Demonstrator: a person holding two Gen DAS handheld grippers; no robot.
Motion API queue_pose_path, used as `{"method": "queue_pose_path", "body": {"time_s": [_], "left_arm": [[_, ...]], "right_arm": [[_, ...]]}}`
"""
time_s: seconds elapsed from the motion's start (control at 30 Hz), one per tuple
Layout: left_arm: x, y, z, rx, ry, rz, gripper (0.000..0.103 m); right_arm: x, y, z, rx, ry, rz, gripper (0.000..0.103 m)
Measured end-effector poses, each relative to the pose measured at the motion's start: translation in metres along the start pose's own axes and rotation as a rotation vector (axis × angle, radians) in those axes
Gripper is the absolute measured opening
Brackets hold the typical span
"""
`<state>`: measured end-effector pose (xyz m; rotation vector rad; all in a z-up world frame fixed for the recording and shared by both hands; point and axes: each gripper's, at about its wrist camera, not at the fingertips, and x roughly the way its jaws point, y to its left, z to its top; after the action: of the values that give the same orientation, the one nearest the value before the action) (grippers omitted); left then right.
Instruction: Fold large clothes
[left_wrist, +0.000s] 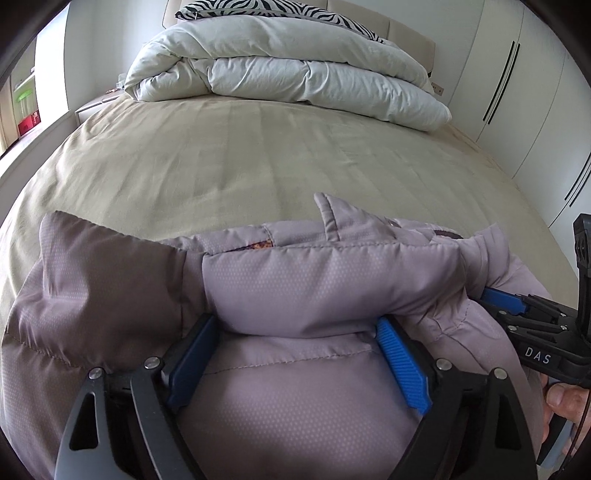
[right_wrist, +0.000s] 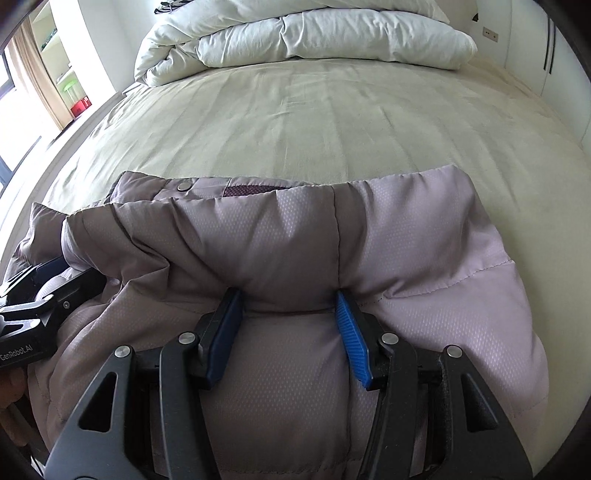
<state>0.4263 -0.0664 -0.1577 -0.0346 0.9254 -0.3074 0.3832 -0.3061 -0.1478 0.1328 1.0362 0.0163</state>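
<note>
Mauve quilted fabric fills the lower half of both wrist views: a puffy jacket (left_wrist: 314, 280) lies at the near edge of the bed (left_wrist: 229, 155), bunched into thick folds, its far edge reaching toward the middle of the tan sheet. The left gripper (left_wrist: 295, 325) has its blue pads set wide, a fat roll of the jacket pressed between them and touching both pads, so it is clamped on padded cloth. The right gripper (right_wrist: 288, 299) is likewise clenched on a ridge of the same jacket (right_wrist: 332, 236), a seam running down just inside its right pad. In the left wrist view the right gripper (left_wrist: 517, 306) enters from the right edge, its blue tip tucked under a fold of the jacket. In the right wrist view the left gripper (right_wrist: 55, 269) shows at the left edge, partly buried in cloth. A metal snap (right_wrist: 183, 186) sits on the jacket's far edge. A rolled white duvet (left_wrist: 288, 70) lies at the far end of the bed, well apart from the jacket.
</note>
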Motion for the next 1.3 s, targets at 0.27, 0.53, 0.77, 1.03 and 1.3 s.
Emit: {"method": "queue_pose_path", "body": {"time_s": [0.27,0.53,0.77,1.03,1.3], "left_arm": [[0.000,0.001,-0.004,-0.006,-0.017,-0.001,0.090],[-0.014,0.003,-0.004,-0.020,-0.013,-0.010,0.090],[-0.098,0.020,-0.020,0.016,-0.161,0.213,0.090],[-0.074,0.071,-0.039,-0.096,-0.076,0.231,0.092],[-0.050,0.090,-0.042,-0.174,-0.054,0.140,0.098]], "right_arm": [[0.005,0.004,-0.002,-0.011,-0.025,-0.012,0.050],[0.001,0.006,-0.005,-0.021,-0.052,-0.018,0.051],[-0.053,0.018,-0.004,-0.025,-0.107,0.029,0.052],[-0.055,0.097,0.016,-0.197,-0.082,0.031,0.052],[-0.006,0.090,0.017,-0.136,-0.014,0.077,0.056]]}}
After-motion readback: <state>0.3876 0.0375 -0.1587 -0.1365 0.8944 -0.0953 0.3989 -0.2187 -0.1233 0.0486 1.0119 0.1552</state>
